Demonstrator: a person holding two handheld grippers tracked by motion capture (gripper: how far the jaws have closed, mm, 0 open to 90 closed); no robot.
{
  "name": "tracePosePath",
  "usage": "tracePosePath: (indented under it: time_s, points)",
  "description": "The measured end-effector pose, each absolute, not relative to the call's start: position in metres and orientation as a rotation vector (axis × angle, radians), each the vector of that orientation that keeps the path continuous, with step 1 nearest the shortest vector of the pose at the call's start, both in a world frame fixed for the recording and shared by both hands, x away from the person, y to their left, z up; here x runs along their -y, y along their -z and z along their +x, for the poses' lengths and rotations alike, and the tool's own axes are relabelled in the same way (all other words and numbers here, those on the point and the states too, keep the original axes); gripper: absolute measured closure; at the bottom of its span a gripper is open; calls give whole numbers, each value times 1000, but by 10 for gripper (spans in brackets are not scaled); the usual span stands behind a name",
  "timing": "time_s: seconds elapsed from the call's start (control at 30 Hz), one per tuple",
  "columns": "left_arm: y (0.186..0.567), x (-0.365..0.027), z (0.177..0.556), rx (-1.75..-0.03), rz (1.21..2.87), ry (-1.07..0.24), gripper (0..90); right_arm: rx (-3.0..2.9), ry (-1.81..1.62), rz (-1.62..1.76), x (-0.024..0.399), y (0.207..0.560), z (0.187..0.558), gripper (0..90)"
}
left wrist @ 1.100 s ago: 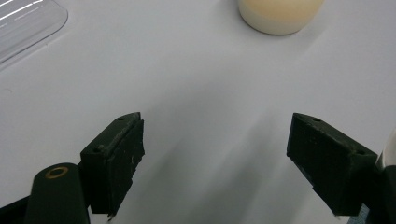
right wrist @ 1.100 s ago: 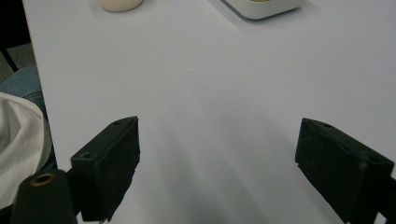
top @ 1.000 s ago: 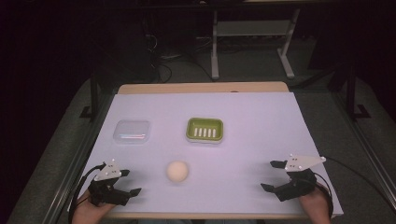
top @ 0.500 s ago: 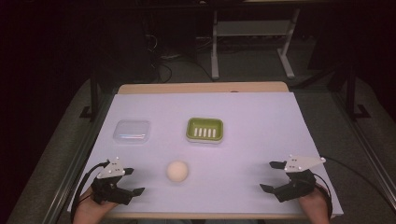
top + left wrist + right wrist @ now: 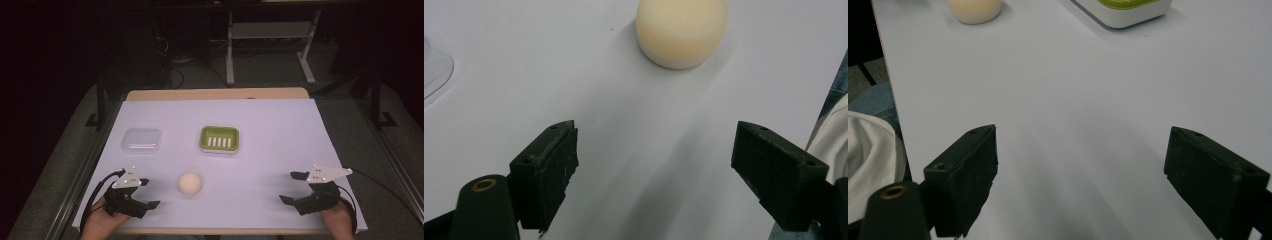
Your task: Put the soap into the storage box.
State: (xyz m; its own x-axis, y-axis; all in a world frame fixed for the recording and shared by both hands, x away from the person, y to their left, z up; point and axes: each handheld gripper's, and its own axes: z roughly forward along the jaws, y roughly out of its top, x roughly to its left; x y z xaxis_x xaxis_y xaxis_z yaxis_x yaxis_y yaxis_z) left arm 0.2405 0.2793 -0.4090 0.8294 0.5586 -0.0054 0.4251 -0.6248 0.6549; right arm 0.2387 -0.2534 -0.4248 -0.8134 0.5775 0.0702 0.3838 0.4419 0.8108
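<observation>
Two grippers are resting near the front edge of the white table (image 5: 280,120), and I am holding both with jaws spread wide and nothing between them. My left gripper (image 5: 145,194) is sitting by the front left corner, my right gripper (image 5: 291,187) by the front right corner. The cream round soap (image 5: 190,183) is lying near the front edge, left of centre, just beyond my left gripper and slightly to its right, well apart from my right one. So the left is the nearer. The green soap dish (image 5: 219,139) is waiting mid-table, beside the clear lid (image 5: 142,140) toward the left edge.
</observation>
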Motion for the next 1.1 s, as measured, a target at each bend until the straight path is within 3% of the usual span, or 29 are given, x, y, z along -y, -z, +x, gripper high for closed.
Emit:
tracePosePath:
  time_s: [1.1]
  points:
    - [398,-230,262,-578,2443,-226,183,-2507,-1334,772,249,426,236,131]
